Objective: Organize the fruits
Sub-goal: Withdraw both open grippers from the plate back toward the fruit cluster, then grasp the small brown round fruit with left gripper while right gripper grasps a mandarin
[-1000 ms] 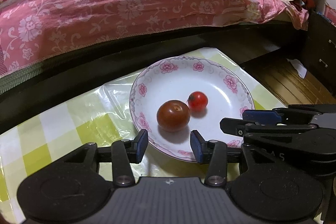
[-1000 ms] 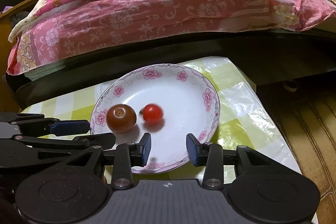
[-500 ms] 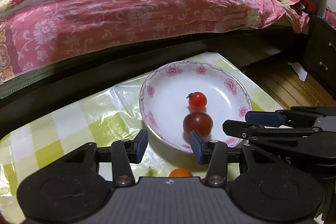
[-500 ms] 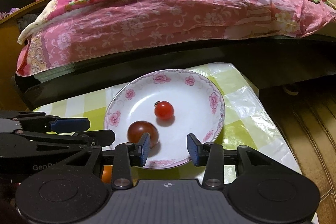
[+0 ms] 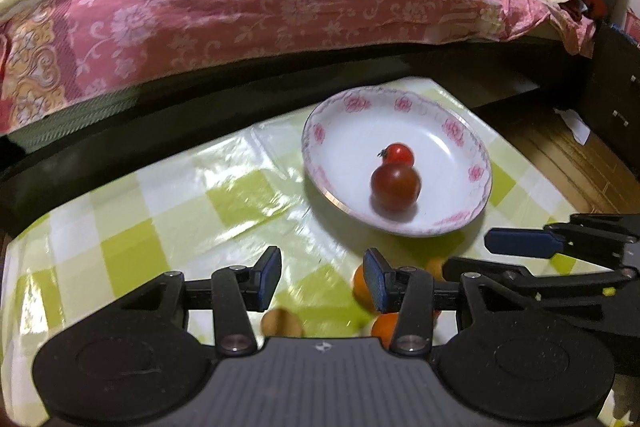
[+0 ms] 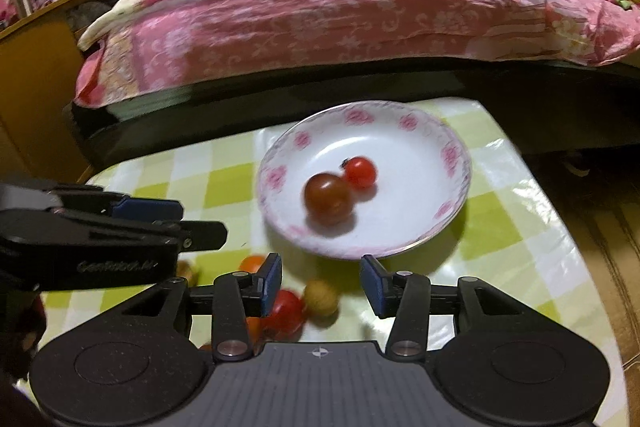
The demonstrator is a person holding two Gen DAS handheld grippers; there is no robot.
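Left gripper point(image 5: 322, 277) and right gripper point(image 6: 321, 281) are hovering with jaws apart, holding nothing; two tomatoes point(image 5: 395, 185) are touching in the plate point(image 5: 476, 203), more fruit point(image 6: 320, 297) lying on the table point(image 5: 132, 227) beside it.

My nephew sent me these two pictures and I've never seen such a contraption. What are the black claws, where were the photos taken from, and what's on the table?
They are two hand-held grippers, each with a camera looking along its fingers. One picture is from the left gripper, one from the right gripper. Both are open and hold nothing. On the checked tablecloth stands a flowered plate with a dark tomato touching a small red tomato. More small fruits lie loose nearby.
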